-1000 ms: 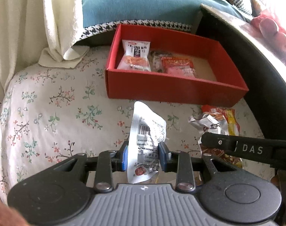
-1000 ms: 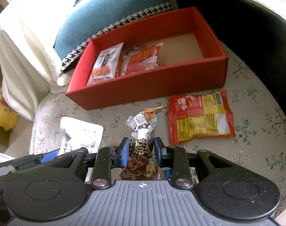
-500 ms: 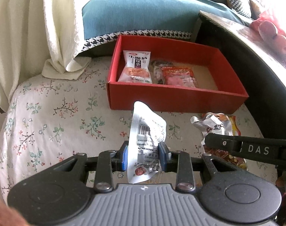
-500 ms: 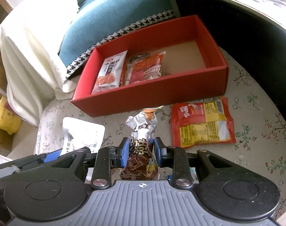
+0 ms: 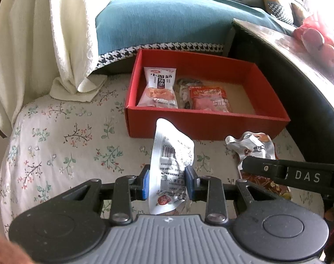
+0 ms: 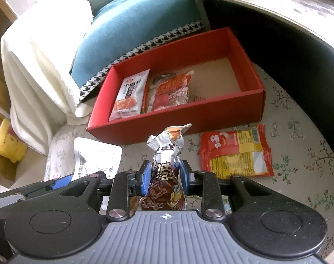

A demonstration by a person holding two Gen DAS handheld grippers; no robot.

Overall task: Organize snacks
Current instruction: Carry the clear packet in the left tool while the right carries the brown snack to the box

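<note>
Two grippers each gripping one packet, three packets in red box [image 6: 210, 107]; one red-yellow packet [image 6: 235, 151] outside

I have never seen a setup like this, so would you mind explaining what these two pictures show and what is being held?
These are no robot arms: a person holds a two-finger gripper in each hand, and each carries a camera looking forward along its jaws. One picture comes from the left gripper, shut on a white packet. The other comes from the right gripper, shut on a brown packet. Ahead, on a floral cloth, stands a red box already holding packets. A red-yellow packet lies loose beside it.
</note>
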